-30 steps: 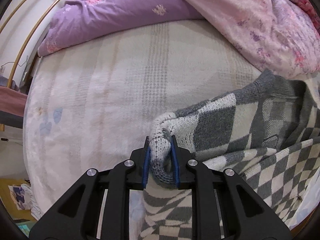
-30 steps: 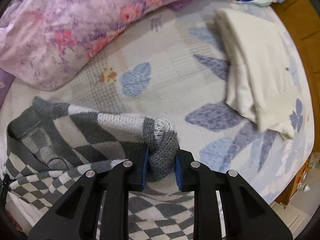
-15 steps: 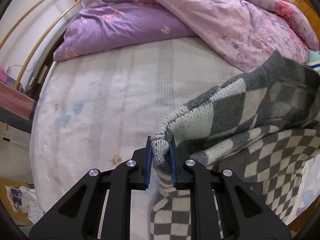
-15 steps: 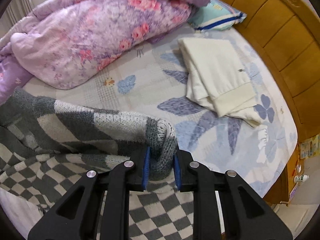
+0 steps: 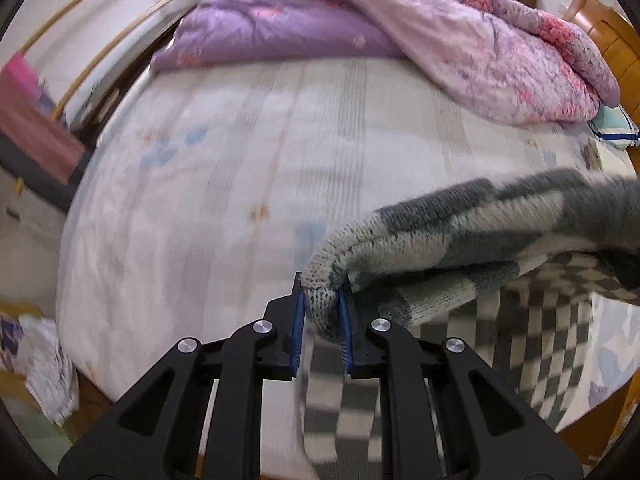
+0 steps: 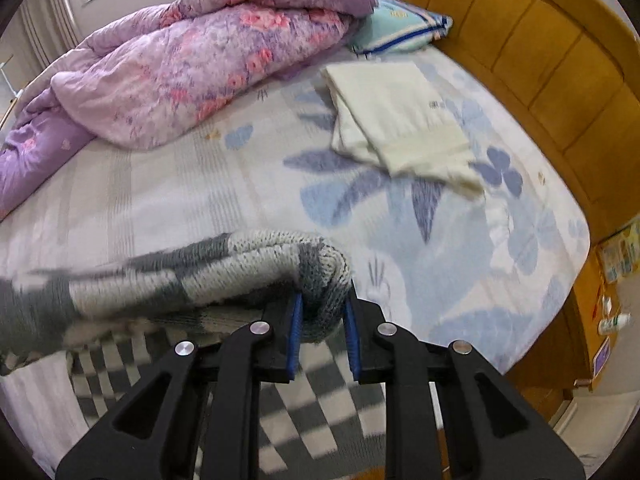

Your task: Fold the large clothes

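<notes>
Bed [image 5: 248, 168] fills the space ahead of both tools; sheet with blue leaf print, mostly bare directly ahead of the left gripper. Purple floral quilt [image 6: 192, 52] is bunched far ahead, across the back of the mattress. Wooden headboard [image 6: 552, 60] runs along the right gripper's right side.

Checkered knit sweater [image 5: 460, 240], grey and white, hangs off the bed between the tools, one bunched corner in each. Upper edge spans tool to tool; the body drops below, out of frame. Heavy blur on the fabric.

Left gripper [image 5: 322, 316]: clenched on a wad of knit, blue pads pinching both sides. Right gripper [image 6: 322, 320]: same, clamped on the opposite corner.

Step, as judged: garment lifted and spread, ready to lay flat on the bed. To do it well: keep both corners level and the top edge taut, carry forward over the bare sheet, let the hem touch first, then lower so the body unrolls without creases. Thick knit is heavy and stretchy; a bunched grip can slip.

Obstacles: folded cream garment [image 6: 396, 120] ahead-right of the right gripper, light blue pillow [image 6: 400, 28] beyond it. Landing should stay left of these and short of the quilt.
</notes>
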{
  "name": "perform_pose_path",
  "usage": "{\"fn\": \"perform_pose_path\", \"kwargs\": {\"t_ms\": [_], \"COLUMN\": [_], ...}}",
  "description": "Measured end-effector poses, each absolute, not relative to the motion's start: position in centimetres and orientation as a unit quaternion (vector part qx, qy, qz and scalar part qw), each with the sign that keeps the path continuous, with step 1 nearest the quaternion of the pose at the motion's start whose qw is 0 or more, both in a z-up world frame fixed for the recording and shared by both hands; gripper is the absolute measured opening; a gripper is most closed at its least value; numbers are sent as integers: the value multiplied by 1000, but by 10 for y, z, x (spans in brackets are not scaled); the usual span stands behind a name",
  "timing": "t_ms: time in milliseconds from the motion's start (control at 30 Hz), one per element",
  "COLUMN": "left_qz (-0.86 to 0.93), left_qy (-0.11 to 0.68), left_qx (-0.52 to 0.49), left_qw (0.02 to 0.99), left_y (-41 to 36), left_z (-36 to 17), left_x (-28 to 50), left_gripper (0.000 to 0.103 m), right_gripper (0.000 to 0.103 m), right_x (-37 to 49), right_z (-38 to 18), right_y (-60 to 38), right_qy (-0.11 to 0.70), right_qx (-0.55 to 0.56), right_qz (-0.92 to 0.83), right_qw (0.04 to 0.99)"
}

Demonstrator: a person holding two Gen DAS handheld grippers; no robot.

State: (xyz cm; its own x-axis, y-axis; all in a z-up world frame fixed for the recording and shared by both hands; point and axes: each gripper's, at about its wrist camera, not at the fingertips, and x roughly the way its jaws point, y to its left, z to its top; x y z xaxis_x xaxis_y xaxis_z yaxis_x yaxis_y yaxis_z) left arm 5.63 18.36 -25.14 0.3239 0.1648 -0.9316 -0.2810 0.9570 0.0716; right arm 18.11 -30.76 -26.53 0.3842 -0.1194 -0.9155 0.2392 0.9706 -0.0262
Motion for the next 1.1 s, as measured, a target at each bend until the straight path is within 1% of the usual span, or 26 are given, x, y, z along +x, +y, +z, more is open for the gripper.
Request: {"fn": "perform_pose_path", "kwargs": {"t_ms": [167,300,333,367,400,433,500,533,567,600,633,667,700,733,767,867,933,967,1000,1033,1067,1100], "left_qz": [147,131,128,133,135,135,135,131,124,122,125,129,124,119,112,113,119,126,135,143,152,157], "left_qy": [604,661,674,686,698,715,738,739,736,731,721,705,692,686,678,661,653,643,638,639,659,667], "left_qx": [-60,-84,-80,-64,-55,-58,-93,-119,-145,-160,-177,-202,-229,-249,-280,-322,-343,-351,-351,-346,-330,-321], "left_qw": [781,734,723,713,701,683,655,650,649,652,658,668,673,673,670,668,664,669,672,671,658,654], "left_y": [175,161,156,149,146,143,144,146,147,148,150,152,154,155,155,155,153,151,150,150,147,143], "left_z": [-293,-353,-368,-383,-395,-410,-426,-427,-425,-421,-415,-407,-401,-399,-398,-402,-412,-417,-421,-425,-434,-437], "left_x": [-16,-74,-85,-95,-102,-111,-127,-135,-142,-146,-150,-153,-153,-153,-149,-137,-123,-117,-113,-105,-99,-99], "left_gripper": [15,15,13,2,0,0,1,3,15,40,53,65,67,70,74,77,77,76,57,37,17,14], "right_gripper": [17,17,17,13,12,12,13,15,21,26,44,70,78,82,82,82,82,82,80,58,25,19], "right_x": [120,82,71,62,51,45,28,18,10,5,-2,-8,-12,-13,-13,-2,11,18,24,29,34,38], "right_z": [-300,-347,-367,-384,-406,-418,-436,-439,-438,-436,-432,-428,-424,-421,-419,-430,-443,-452,-459,-468,-474,-476], "right_y": [-322,-334,-335,-334,-335,-338,-350,-357,-363,-366,-370,-372,-373,-372,-371,-356,-347,-342,-340,-334,-329,-326], "right_qy": [566,610,627,642,659,670,699,709,712,711,707,701,694,687,679,680,680,678,679,686,690,695], "right_qx": [42,40,29,13,-12,-13,46,94,137,163,201,242,274,293,314,363,379,388,390,388,403,414], "right_qz": [-106,-119,-123,-131,-150,-157,-150,-139,-128,-122,-110,-93,-82,-77,-66,-36,-35,-35,-39,-52,-48,-39], "right_qw": [817,782,769,755,737,726,698,685,677,673,669,664,660,661,660,636,626,623,621,613,599,587]}}
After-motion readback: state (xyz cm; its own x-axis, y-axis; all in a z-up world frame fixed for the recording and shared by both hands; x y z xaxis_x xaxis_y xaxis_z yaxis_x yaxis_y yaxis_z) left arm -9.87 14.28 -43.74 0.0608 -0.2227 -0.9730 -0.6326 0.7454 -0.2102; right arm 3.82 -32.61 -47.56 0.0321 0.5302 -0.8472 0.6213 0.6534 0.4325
